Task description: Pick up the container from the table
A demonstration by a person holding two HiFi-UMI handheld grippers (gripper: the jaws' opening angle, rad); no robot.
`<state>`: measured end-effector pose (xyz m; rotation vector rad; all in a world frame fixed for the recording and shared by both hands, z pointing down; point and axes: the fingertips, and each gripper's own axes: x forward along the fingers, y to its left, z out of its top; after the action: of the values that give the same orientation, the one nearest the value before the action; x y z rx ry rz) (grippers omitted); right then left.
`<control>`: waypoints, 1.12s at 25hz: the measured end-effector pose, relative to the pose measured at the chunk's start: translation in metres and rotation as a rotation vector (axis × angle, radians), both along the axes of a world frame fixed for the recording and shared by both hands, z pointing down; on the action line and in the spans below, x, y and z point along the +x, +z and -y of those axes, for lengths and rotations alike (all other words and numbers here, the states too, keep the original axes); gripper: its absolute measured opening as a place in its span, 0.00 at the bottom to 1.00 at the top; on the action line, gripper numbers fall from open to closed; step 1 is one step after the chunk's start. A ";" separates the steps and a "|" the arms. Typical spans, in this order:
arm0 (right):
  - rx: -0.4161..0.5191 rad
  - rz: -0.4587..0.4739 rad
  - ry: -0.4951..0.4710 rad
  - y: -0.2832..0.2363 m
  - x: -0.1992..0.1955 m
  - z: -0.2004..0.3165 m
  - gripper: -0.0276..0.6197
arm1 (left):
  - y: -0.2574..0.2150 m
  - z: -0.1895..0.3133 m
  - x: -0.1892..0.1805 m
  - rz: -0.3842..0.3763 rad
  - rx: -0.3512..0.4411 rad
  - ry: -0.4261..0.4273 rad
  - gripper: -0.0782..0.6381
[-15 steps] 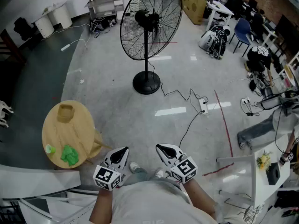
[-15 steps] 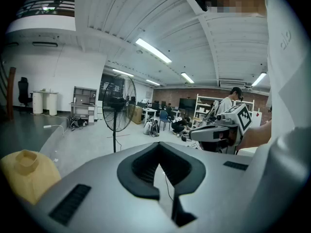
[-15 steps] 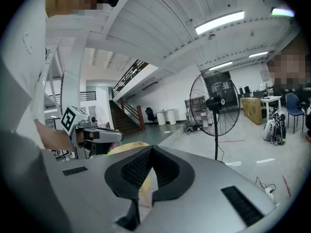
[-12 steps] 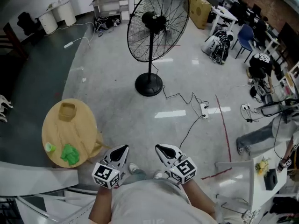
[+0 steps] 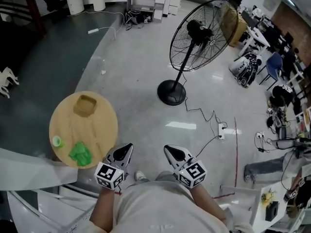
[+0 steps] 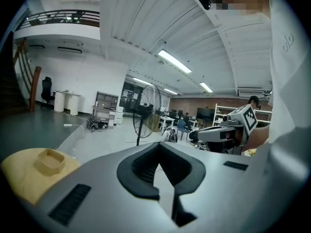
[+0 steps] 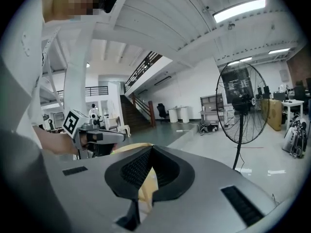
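In the head view the tan container (image 5: 86,106) stands on the far side of a round wooden table (image 5: 103,130) to my left. My left gripper (image 5: 128,147) is held in front of my body, just right of the table's near edge and well short of the container. It is shut with nothing in it. My right gripper (image 5: 167,150) is beside it, shut and empty too. The left gripper view has the container (image 6: 51,160) low at the left, past the shut left gripper (image 6: 158,145). In the right gripper view the right gripper (image 7: 151,149) points toward the table.
A crumpled green thing (image 5: 80,153) and a small green cup (image 5: 57,141) lie on the table's near side. A tall standing fan (image 5: 204,38) is ahead at the right, its cable running to a power strip (image 5: 222,128). A white ledge (image 5: 34,169) runs at the lower left.
The head view has swung: the table and container now sit larger and nearer my left gripper, and the fan has slid to the right. Both grippers stay shut in front of my body.
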<state>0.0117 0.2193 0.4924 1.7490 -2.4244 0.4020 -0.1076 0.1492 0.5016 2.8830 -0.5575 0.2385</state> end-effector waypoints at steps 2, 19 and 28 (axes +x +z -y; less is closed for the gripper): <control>-0.014 0.012 -0.011 0.006 -0.005 0.016 0.08 | 0.006 0.015 -0.012 -0.002 -0.013 -0.044 0.13; -0.068 0.060 -0.306 0.031 0.068 0.257 0.08 | 0.039 0.206 0.050 0.094 -0.084 -0.311 0.13; -0.071 0.081 -0.519 0.024 0.118 0.354 0.08 | 0.034 0.295 0.093 0.186 -0.075 -0.561 0.13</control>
<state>0.1300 -0.1347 0.5163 1.0312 -2.7489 0.4881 -0.0145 -0.1455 0.5357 2.5165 -1.3189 0.4240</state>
